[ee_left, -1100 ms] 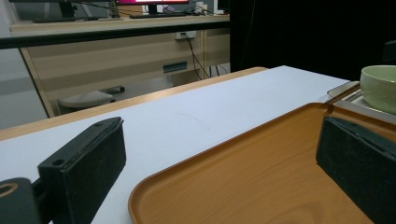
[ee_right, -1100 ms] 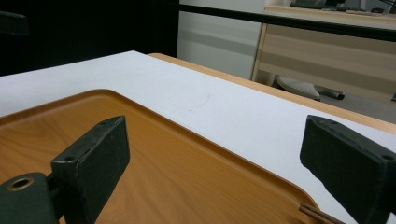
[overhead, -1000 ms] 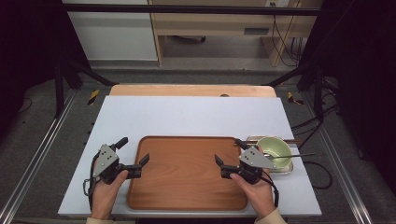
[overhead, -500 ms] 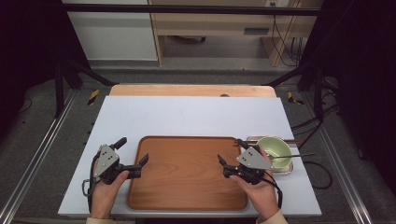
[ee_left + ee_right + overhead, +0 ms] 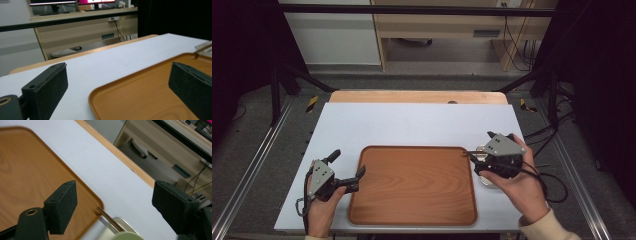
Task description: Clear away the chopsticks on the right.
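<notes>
High view: right tongs (image 5: 473,159) spread, closing, empty, above the bowl (image 5: 120,235) at tray's (image 5: 412,220) right edge. Left tongs (image 5: 348,166) spread, empty. Drop straight, straddle the rim, then pinch.

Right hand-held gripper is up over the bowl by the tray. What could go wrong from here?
1. The right hand-held gripper, whose jaws have just been closing with nothing between them, hangs over the bowl and chopsticks; coming down off-centre could knock them.
2. The chopsticks lie close to the tray corner, so a nudge might roll them onto the tray or the table.
3. The left hand-held gripper straddles the tray's edge with open jaws and could shift the tray.
</notes>
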